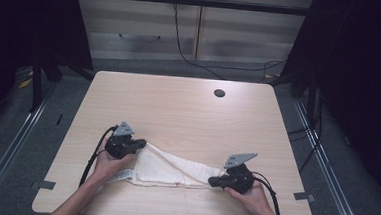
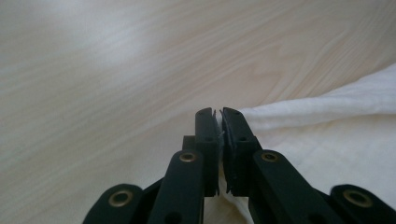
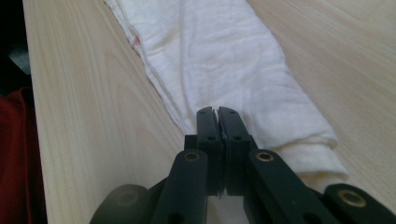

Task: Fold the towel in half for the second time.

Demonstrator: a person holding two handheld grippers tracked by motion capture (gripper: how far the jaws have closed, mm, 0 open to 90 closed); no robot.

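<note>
While both claws pinch opposite ends of the white cloth [image 1: 167,168], left gripper [image 1: 141,145] and right gripper [image 1: 213,181] stretch it flat for folding

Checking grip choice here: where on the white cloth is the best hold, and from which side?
At its two ends. The white cloth lies flat and long across the table, so come in low from each side; the left gripper and right gripper are shut on opposite ends.
</note>
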